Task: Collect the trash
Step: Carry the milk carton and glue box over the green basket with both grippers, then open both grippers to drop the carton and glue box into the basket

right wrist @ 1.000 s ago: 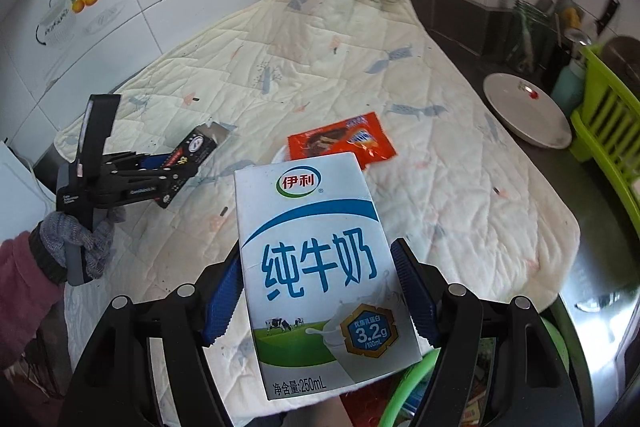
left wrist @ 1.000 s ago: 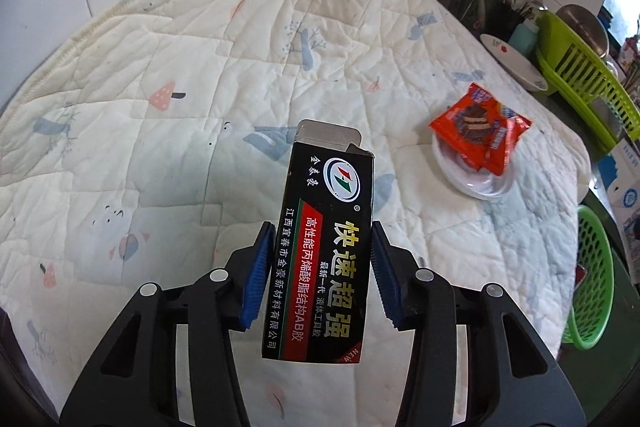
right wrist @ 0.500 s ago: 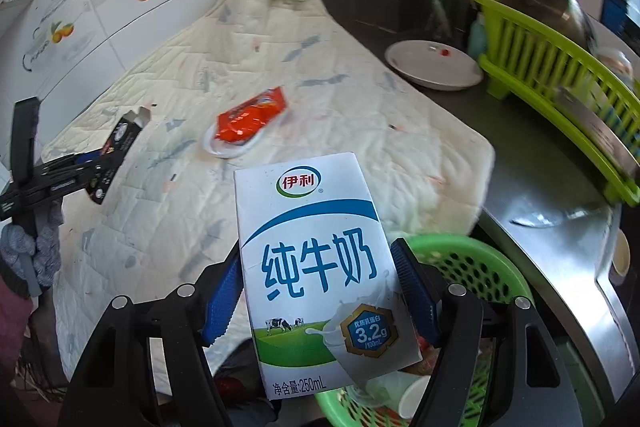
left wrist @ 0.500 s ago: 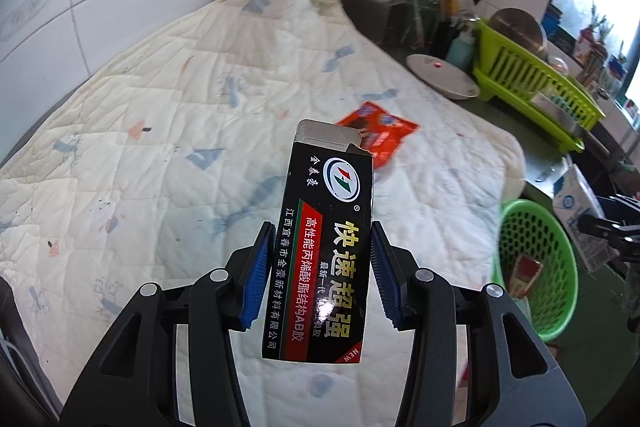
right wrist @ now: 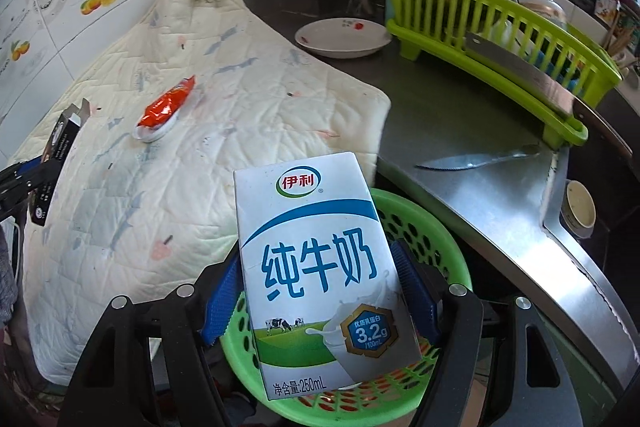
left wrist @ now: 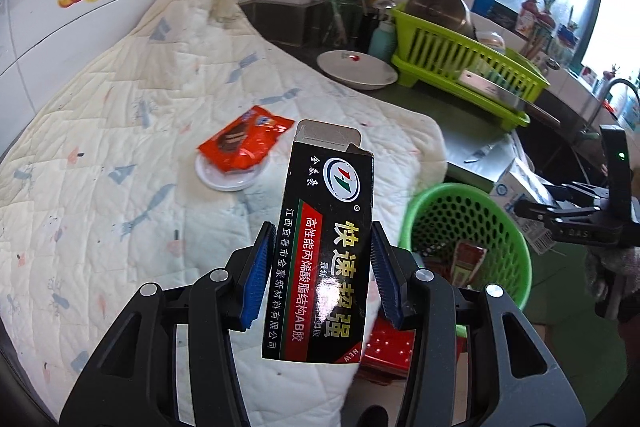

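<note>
My left gripper [left wrist: 320, 267] is shut on a black glue box [left wrist: 326, 227], held upright above the quilt's front edge, left of the green trash basket [left wrist: 500, 203]. My right gripper [right wrist: 320, 299] is shut on a white milk carton [right wrist: 316, 267], held directly over the green basket [right wrist: 432, 227]. The basket holds some trash. The right gripper with the carton also shows in the left wrist view [left wrist: 560, 223]. The glue box shows at the left edge of the right wrist view [right wrist: 56, 155]. An orange snack wrapper [left wrist: 244, 143] lies on a small white dish [left wrist: 224, 181] on the quilt.
A cream quilt [left wrist: 120, 107] covers the counter. A white plate [left wrist: 356, 71], a lime dish rack [left wrist: 460, 67] with a cleaver, knives and a brush stand at the back. A table knife [right wrist: 476, 159] lies on the steel counter. A red item [left wrist: 388, 343] sits below.
Both grippers have swung right toward the green basket with their boxes. The milk carton has come over the basket; the glue box has come closer to it.
</note>
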The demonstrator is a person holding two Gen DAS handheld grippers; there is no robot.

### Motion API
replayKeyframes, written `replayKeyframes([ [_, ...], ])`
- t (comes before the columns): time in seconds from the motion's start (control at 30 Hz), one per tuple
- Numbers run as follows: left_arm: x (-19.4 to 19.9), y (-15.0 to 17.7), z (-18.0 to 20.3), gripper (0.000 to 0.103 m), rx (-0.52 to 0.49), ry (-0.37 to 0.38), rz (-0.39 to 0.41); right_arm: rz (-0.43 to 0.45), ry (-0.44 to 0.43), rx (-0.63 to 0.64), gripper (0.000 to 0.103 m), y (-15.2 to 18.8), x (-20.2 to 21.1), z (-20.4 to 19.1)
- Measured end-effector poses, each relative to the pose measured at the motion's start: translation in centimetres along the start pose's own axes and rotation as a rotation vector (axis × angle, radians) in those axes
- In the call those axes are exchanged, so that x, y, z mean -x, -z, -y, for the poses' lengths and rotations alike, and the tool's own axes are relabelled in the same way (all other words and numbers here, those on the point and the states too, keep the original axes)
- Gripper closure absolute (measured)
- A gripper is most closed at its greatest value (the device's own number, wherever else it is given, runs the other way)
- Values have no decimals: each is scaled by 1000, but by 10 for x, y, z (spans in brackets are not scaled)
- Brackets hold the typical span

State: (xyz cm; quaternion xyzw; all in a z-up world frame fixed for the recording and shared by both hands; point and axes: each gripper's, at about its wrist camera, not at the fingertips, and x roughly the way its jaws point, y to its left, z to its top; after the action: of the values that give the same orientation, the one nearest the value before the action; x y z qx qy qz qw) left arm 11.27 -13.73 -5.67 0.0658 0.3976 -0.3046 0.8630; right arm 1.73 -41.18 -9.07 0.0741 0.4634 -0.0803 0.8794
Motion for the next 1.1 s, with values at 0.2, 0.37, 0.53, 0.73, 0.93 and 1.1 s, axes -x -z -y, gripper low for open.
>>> replayKeyframes([
  [0.2, -3, -3, 33, 56, -54, 41, -2, 17, -10, -57, 28, 7, 7, 19],
  [0.37, -6, -4, 57, 56, -89, 77, -10, 42, -12, -63, 28, 14, 23, 22],
  [0.53, -15, -2, 82, 56, -130, 111, -32, 75, -4, -72, 28, 22, 44, 25],
  [0.73, -26, 1, 107, 56, -162, 146, -63, 105, 10, -96, 28, 33, 64, 35],
  [0.93, -41, 7, 130, 55, -172, 176, -110, 129, 14, -124, 28, 45, 81, 43],
  [1.1, -56, 9, 150, 53, -194, 188, -141, 149, 19, -142, 28, 53, 97, 48],
])
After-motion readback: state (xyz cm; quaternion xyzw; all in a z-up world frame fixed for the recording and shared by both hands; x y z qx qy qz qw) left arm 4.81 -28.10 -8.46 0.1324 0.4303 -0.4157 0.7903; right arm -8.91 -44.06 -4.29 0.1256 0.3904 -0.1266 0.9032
